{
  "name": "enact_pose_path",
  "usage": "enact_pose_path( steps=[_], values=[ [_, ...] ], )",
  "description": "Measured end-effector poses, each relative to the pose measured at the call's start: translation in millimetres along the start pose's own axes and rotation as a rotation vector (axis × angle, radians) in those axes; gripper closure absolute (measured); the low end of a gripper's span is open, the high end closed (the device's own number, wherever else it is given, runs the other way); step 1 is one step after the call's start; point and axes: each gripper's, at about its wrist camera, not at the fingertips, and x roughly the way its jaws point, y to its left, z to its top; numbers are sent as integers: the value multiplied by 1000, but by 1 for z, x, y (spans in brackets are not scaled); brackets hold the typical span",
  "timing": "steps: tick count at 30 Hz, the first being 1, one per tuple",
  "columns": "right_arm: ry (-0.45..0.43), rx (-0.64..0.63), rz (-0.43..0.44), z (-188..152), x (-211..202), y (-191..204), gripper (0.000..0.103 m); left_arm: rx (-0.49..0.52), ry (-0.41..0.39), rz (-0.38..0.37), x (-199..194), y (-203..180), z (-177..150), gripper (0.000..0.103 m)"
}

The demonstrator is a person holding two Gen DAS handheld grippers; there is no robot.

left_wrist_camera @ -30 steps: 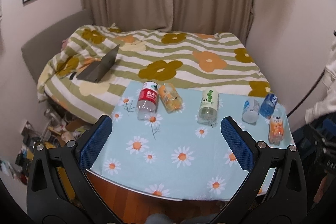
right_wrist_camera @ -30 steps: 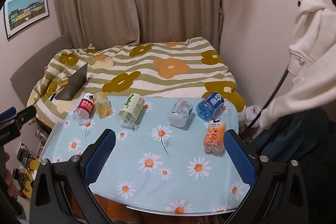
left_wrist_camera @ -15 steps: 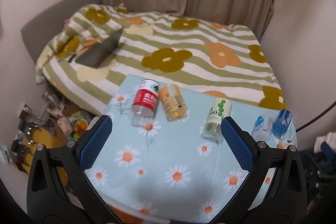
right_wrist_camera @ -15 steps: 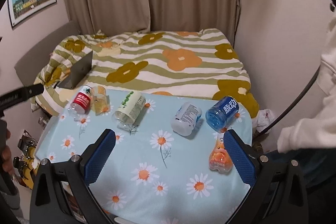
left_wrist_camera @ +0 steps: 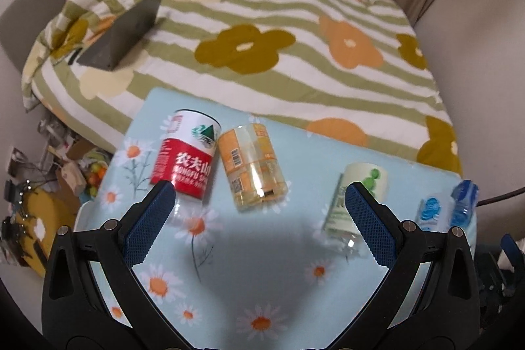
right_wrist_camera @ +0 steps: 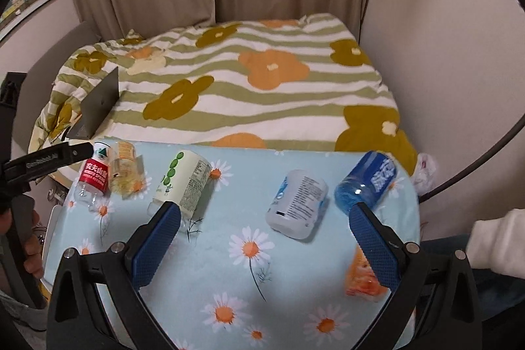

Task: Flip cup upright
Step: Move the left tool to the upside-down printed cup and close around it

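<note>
Six clear plastic cut-bottle cups lie on their sides on the daisy-print pale-blue tablecloth [right_wrist_camera: 295, 268], none upright. From the left: a red-labelled cup [left_wrist_camera: 187, 159], touching an orange-labelled cup [left_wrist_camera: 251, 166]; a pale green-dotted cup [right_wrist_camera: 183, 182] stands well apart; further right are a white-and-blue labelled cup [right_wrist_camera: 297, 200], a blue cup [right_wrist_camera: 367, 182], and nearer, an orange cartoon-printed cup [right_wrist_camera: 362, 274]. Whether any holds something cannot be told.

The left gripper [left_wrist_camera: 259, 195] is spread wide and holds nothing, above the near left of the cloth. The right gripper [right_wrist_camera: 264, 215] is likewise spread and empty, framing the white-and-blue cup.

Compared with half a second ago, both grippers have come lower and closer to the cups. Behind lie a striped flowered quilt [right_wrist_camera: 249, 87] and one grey laptop [left_wrist_camera: 128, 35].
</note>
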Motion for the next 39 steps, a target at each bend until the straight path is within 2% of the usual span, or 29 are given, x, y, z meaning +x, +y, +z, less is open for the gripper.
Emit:
enact_pose_path(
  steps=[9,16,19,22,27,39],
  values=[
    [106,15,-26,7,54,5,0,-7,106,10,68,0,8,0],
    [154,33,-37,8,76,4,0,0,152,23,94,-4,7,0],
    [166,28,-41,9,82,5,0,3,168,29,104,-4,7,4],
    [179,28,-44,9,87,5,0,4,175,31,110,-2,7,6],
    [194,33,-46,9,93,7,0,5,197,32,119,1,7,33],
    [185,40,-30,5,93,10,0,54,178,0,104,-6,-1,33]
  ],
)
